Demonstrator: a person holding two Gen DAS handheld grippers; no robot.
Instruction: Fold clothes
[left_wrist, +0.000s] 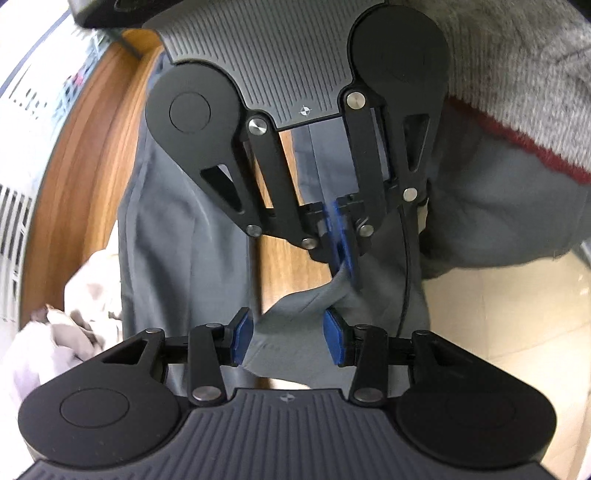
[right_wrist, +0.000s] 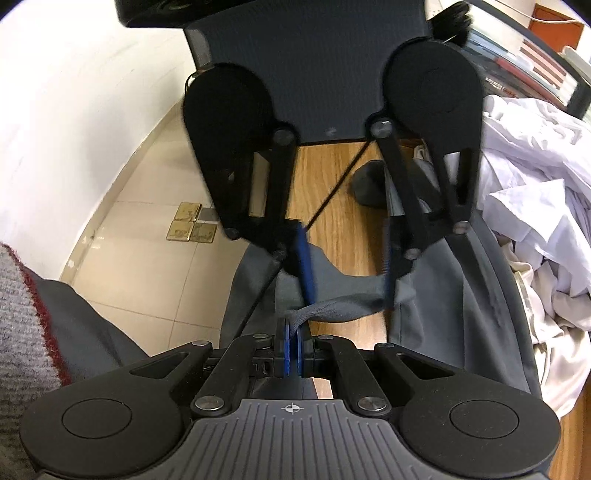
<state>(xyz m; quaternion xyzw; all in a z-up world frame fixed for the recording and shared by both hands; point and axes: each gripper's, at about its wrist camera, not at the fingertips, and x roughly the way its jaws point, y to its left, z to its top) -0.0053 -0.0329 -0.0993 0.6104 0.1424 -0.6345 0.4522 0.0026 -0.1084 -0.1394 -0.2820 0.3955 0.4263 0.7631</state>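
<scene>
Right gripper (right_wrist: 291, 350) clenched on a bunched edge of the grey trousers (right_wrist: 454, 295), fingers nearly touching. Left gripper (left_wrist: 282, 341) parted about halfway, fold of the same fabric between its fingers, pads not pressing. Trousers draped over the wooden bench (right_wrist: 332, 184), beside a pile of pale clothes (right_wrist: 535, 206).

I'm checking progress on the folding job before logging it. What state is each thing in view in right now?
Grey trousers: unfolded, spread on the wooden table, one edge lifted and bunched.
Right gripper: shut on that bunched edge.
Left gripper: fingers apart, cloth lying between them; grip not clear.
White clothes: crumpled in a pile beside the trousers, unfolded.
</scene>
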